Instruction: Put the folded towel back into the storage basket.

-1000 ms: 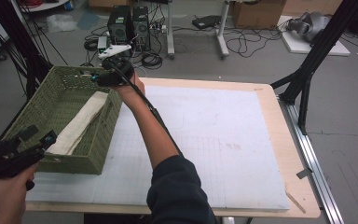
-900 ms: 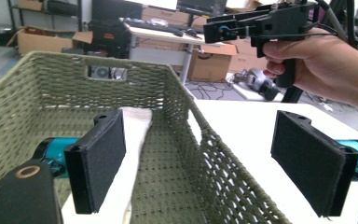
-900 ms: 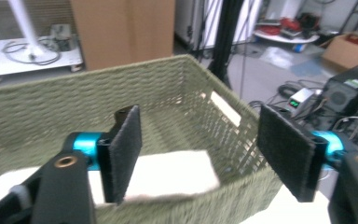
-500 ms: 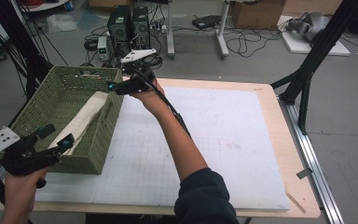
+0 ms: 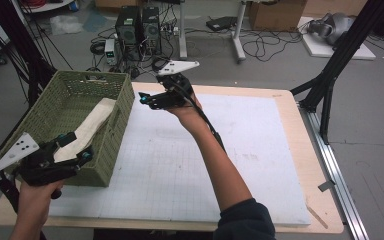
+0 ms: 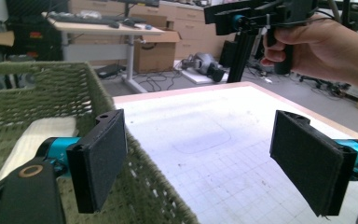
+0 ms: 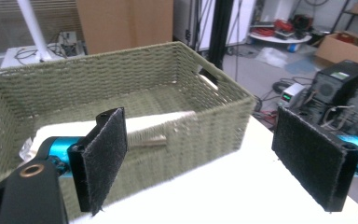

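A green woven basket (image 5: 45,117) stands on the left of the table with a folded cream cloth (image 5: 87,130) lying inside it. My left gripper (image 5: 80,146) is at the basket's near corner, open, with nothing between its jaws. Its own view has the basket wall (image 6: 65,88) and cloth (image 6: 32,140) to the left of the open left gripper (image 6: 198,154). My right gripper (image 5: 146,101) hovers above the mat just right of the basket's far corner, open and empty. From the right gripper (image 7: 200,154), the basket (image 7: 121,88) and cloth (image 7: 144,126) lie straight ahead.
A white gridded mat (image 5: 205,150) covers most of the wooden tabletop (image 5: 307,150). A black frame leg (image 5: 330,85) rises at the table's right edge. Computer towers (image 5: 137,25) and cables sit on the floor behind the table.
The right gripper has pulled back from over the basket, rightward and higher above the mat. The left gripper has shifted right along the basket's near side.
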Demonstrator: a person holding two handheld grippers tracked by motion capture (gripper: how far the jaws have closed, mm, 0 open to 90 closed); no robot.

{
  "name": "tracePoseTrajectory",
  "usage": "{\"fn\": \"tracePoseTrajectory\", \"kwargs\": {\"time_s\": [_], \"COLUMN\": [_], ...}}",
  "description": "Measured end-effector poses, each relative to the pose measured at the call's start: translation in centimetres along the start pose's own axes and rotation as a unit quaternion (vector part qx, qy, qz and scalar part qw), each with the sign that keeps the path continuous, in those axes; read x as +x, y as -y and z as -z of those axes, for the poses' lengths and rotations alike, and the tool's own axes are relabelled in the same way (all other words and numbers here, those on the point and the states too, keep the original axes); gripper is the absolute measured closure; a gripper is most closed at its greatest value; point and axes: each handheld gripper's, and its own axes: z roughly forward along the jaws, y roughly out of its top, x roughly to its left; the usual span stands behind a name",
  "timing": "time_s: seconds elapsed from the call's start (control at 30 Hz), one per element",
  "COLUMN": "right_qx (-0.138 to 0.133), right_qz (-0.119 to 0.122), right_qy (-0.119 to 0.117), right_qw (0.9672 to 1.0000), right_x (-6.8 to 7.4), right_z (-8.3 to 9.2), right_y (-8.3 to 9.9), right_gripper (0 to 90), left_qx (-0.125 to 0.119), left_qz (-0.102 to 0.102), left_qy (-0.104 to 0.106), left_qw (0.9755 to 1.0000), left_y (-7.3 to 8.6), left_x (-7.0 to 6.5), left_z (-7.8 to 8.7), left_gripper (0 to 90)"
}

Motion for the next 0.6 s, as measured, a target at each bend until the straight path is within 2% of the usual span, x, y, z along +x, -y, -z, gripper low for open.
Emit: {"fn": "tracePoseTrajectory", "kwargs": {"time_s": [0.17, 0.33, 0.6], "right_qx": [0.002, 0.007, 0.006], "right_qz": [0.002, 0.003, -0.01], "right_qy": [0.019, 0.039, 0.074], "right_qw": [0.9998, 0.9992, 0.9972], "right_x": [-0.2, -0.4, -0.6], "right_z": [3.1, 5.9, 10.4], "right_y": [1.8, 3.7, 6.6], "right_gripper": [17.0, 17.0, 17.0], "left_qx": [-0.013, -0.004, 0.002], "left_qz": [-0.017, -0.023, -0.011], "left_qy": [0.017, 0.03, 0.064], "left_qw": [0.9996, 0.9993, 0.9979], "left_y": [0.1, 0.2, 0.6], "left_x": [-0.6, -1.4, -2.3], "left_z": [-0.8, -2.1, -4.0], "left_gripper": [19.0, 19.0, 18.9]}}
